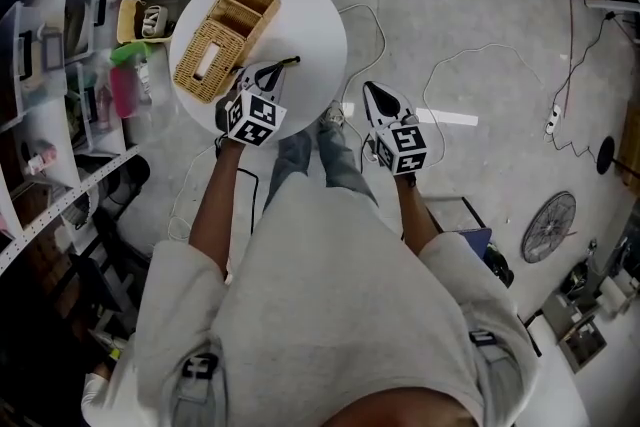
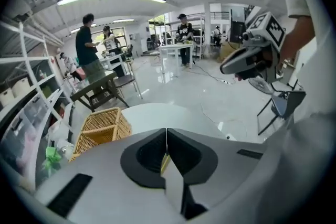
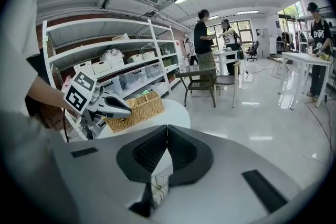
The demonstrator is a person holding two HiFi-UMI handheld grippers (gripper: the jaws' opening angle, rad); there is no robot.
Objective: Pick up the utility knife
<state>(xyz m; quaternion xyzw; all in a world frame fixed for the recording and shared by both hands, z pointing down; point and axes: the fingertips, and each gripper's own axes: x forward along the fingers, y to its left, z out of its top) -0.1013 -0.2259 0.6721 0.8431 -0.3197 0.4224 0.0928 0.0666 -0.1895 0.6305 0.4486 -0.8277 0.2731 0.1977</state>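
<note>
Well, nearest first: both my claws are closed and empty. My left claw (image 2: 166,136) has its jaws pressed together and tilts down over the round white bench (image 1: 315,20). My right claw (image 3: 167,134) is closed too, hanging just off the bench's rim, above the floor. A slim dark thing lies on the bench just past my left claw's tip — the knife (image 1: 285,64), as best I can make out. Whether the tip touches it I can't tell. Under the left jaws only a yellow sliver shows through the gap. Beyond that sits a wicker basket (image 1: 225,37) with compartments, on the bench's far-left part. Shelves (image 1: 40,65) stand left of the bench, a cable (image 1: 470,55) loops over the floor to the right — and far off, people (image 3: 203,34) stand across the room.
</note>
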